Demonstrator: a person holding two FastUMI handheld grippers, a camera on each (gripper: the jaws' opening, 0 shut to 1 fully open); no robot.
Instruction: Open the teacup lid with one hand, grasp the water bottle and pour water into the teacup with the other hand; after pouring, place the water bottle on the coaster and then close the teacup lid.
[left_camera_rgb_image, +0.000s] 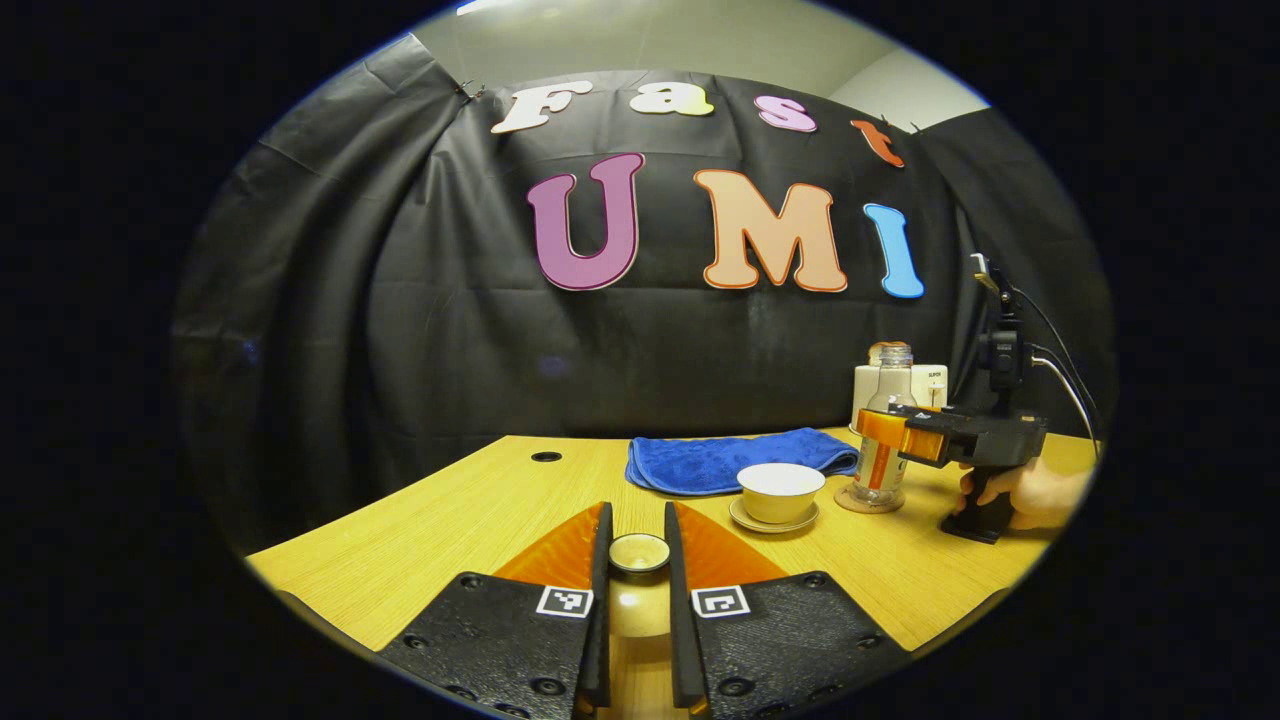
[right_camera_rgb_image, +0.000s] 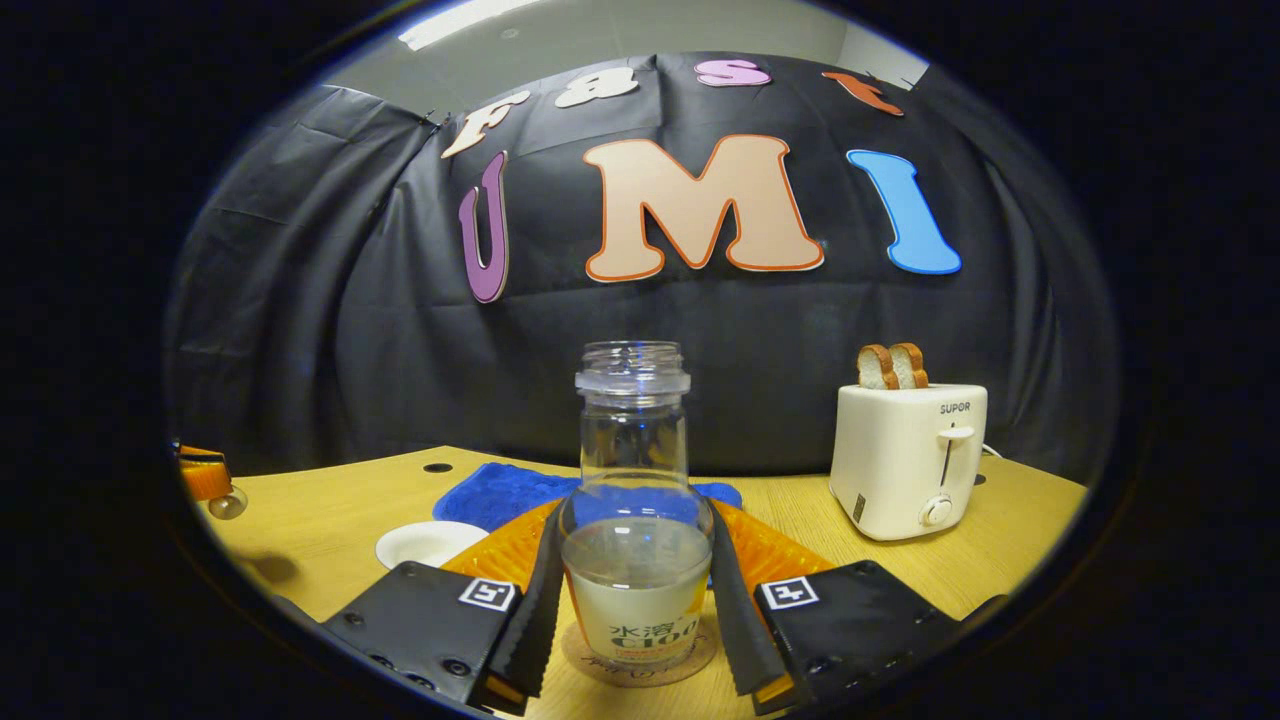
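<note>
Right gripper (right_camera_rgb_image: 635, 600) astride bottle (right_camera_rgb_image: 634, 520) (upright)

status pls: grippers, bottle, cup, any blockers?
Left gripper shut on teacup lid. Right gripper around water bottle on coaster; contact unclear. Teacup uncovered. Nothing in the way.

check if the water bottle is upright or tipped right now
Upright: the water bottle stands on the coaster, open neck straight up, between the right gripper fingers.

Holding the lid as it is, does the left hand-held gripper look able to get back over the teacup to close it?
Probably yes. The left hand-held gripper holds the lid, and the open teacup sits just ahead to its right on bare table. The right hand-held gripper is around the water bottle beyond it.
</note>
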